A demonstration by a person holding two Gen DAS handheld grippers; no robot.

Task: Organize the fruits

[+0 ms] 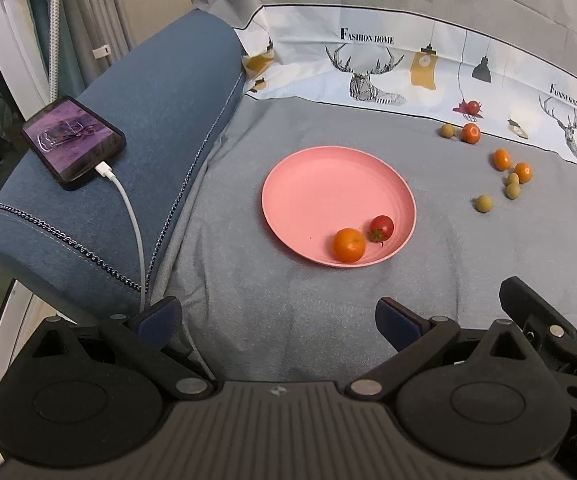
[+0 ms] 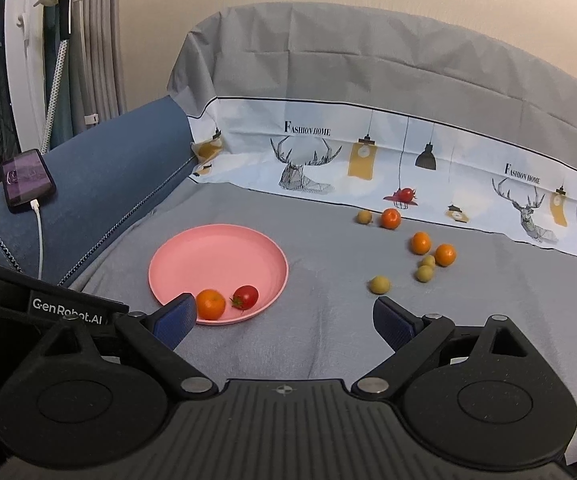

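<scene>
On the grey sofa cover [image 2: 328, 340]: a pink plate [image 2: 208, 256] lies flat, with loose fruit scattered well apart to its right.
Plate contents: one small orange [image 2: 210, 304] and one cherry tomato [image 2: 245, 296], just beside each other at the near rim.
Loose fruit: three oranges [image 2: 421, 242], four green-yellow fruits [image 2: 379, 284] and a second tomato [image 2: 407, 194] near the printed cloth [image 2: 468, 168].
Left hand-held gripper [image 1: 278, 320]: released, jaws spread, nothing between them, hovering short of the plate.
Right hand-held gripper [image 2: 284, 322]: likewise released and empty; its left finger overlaps the plate rim in view.
Risk, rolling: round fruit on soft, wrinkled fabric would probably roll off if nudged by a closing finger.
Risk, crushing: the tomato looks soft; a firm clench could split it.
Risk, plate: pressing the cushion beside it may tilt the shallow plate and spill both fruits.
Risk, cable: the charging phone [image 1: 73, 143] on the blue armrest [image 1: 160, 112] has a cord [image 1: 130, 216] a left-side sweep could snag.
</scene>
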